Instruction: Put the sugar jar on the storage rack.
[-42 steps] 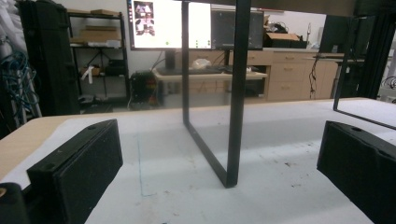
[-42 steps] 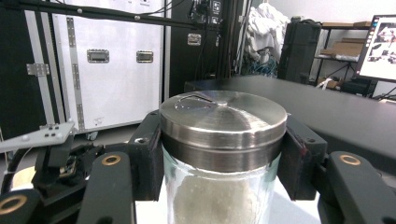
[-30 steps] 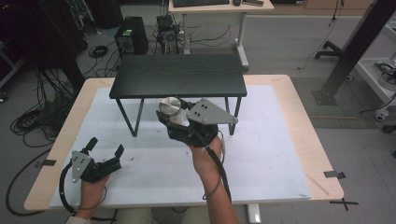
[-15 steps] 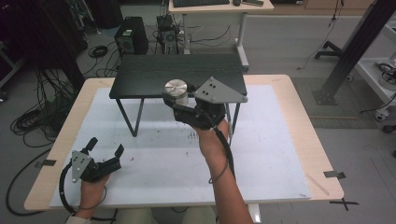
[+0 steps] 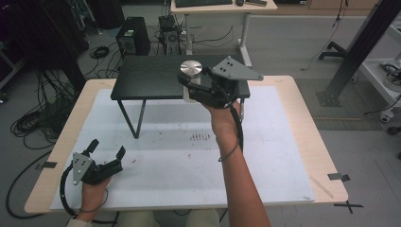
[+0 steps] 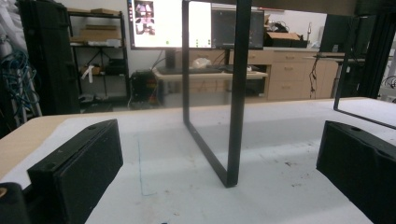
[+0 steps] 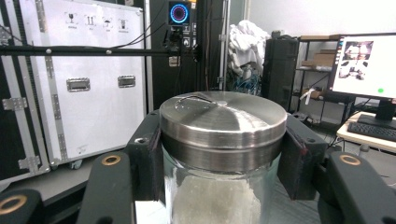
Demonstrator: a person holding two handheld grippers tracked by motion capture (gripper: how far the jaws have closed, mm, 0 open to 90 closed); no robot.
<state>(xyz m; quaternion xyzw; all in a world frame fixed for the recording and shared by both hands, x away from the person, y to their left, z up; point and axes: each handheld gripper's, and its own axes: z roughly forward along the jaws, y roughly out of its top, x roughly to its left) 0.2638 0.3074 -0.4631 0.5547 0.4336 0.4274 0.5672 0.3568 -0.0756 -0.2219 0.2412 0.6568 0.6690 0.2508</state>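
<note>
Above the front edge of the black shelf [image 5: 156, 78], the right gripper [image 5: 196, 87] holds a jar [image 5: 190, 71] with a metal lid, its jaws closed on the glass just under the lid. In the right gripper view the jar [image 7: 223, 154] stands upright between the two pads, with white grains inside. One second ago the jar was lower, in front of the shelf and over the white mat [image 5: 179, 146]; now it is higher and further away from the person, at the shelf top. The left gripper [image 5: 106, 156] rests on the mat, well in front of the shelf, with jaws open and nothing between them, in the same place as before.
</note>
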